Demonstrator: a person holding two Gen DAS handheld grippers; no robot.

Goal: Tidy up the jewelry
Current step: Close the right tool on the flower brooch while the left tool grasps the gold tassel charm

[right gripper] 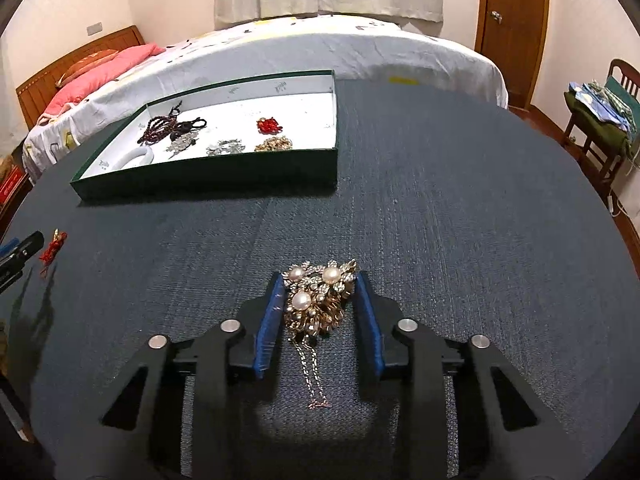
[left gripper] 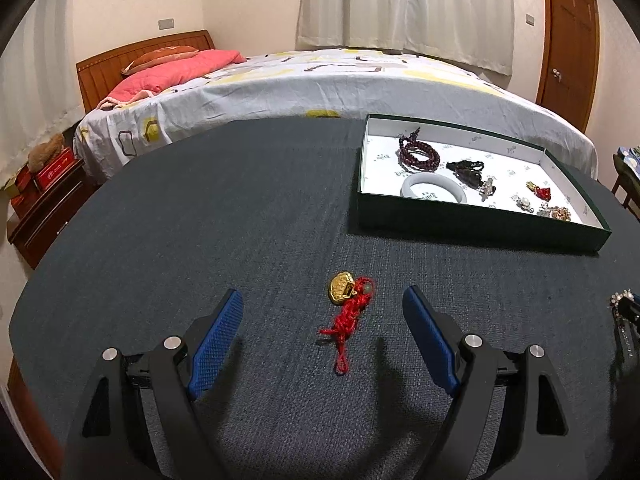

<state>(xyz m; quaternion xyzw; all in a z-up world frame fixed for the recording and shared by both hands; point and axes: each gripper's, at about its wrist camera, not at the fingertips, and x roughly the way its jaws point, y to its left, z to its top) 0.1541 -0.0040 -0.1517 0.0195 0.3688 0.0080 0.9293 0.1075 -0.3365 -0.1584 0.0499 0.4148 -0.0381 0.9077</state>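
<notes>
A gold charm on a red knotted cord [left gripper: 346,303] lies on the dark table cloth between the fingers of my left gripper [left gripper: 324,300], which is open and empty. It also shows at the far left of the right wrist view [right gripper: 52,250]. My right gripper [right gripper: 319,285] is shut on a gold brooch with three pearls [right gripper: 318,296]; its thin chain [right gripper: 312,372] trails back on the cloth. A green box with a white floor [left gripper: 472,222] [right gripper: 208,178] holds several jewelry pieces: dark red beads [left gripper: 418,154], a pale bangle [left gripper: 434,188], brooches.
The dark cloth-covered table [left gripper: 200,220] stands beside a bed [left gripper: 320,80] with pink pillows. A wooden nightstand [left gripper: 44,212] is at the left. A chair with folded cloth [right gripper: 600,116] and a wooden door [right gripper: 516,20] are at the right.
</notes>
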